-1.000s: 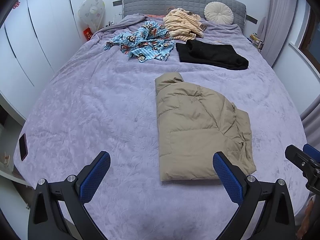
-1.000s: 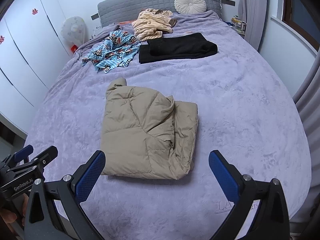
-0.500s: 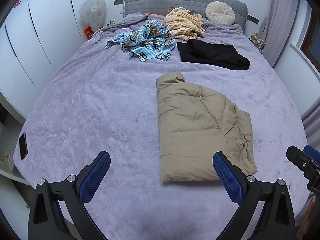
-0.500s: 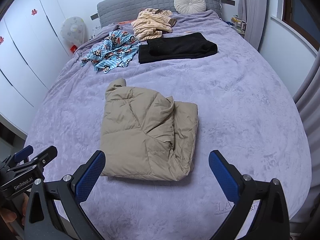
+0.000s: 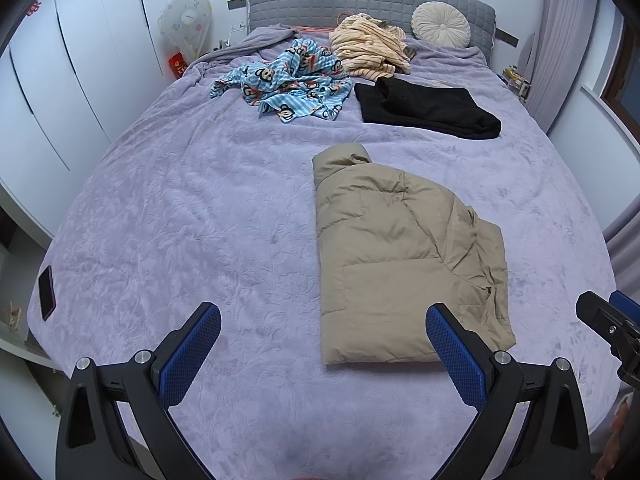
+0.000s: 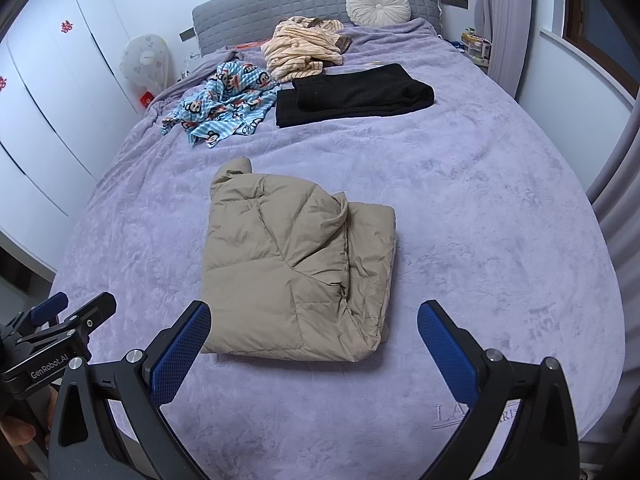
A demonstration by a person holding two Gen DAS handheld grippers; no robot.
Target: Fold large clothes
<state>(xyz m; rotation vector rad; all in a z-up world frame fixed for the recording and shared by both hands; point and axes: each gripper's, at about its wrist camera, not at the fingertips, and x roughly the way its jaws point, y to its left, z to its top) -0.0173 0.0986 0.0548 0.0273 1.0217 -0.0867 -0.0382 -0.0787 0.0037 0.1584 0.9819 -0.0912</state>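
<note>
A tan puffer jacket (image 5: 400,256) (image 6: 296,268) lies folded into a compact block on the lilac bedspread (image 5: 180,220) (image 6: 480,208). My left gripper (image 5: 320,344) hovers open over the near edge of the bed, its right finger just in front of the jacket's near hem. My right gripper (image 6: 312,344) is also open, held above the jacket's near edge with nothing between its fingers. Each gripper shows at the side of the other's view: the right gripper (image 5: 612,328) and the left gripper (image 6: 56,336).
Farther up the bed lie a folded black garment (image 5: 428,108) (image 6: 356,94), a crumpled blue monkey-print cloth (image 5: 288,80) (image 6: 224,104) and a striped peach garment (image 5: 368,48) (image 6: 304,48). A round cushion (image 5: 440,24) leans on the grey headboard. A phone (image 5: 46,292) rests at the bed's left edge.
The left wrist view has tilted down very slightly, so the jacket and the other clothes sit a little lower in frame. The right gripper has barely moved. Both stay open.
</note>
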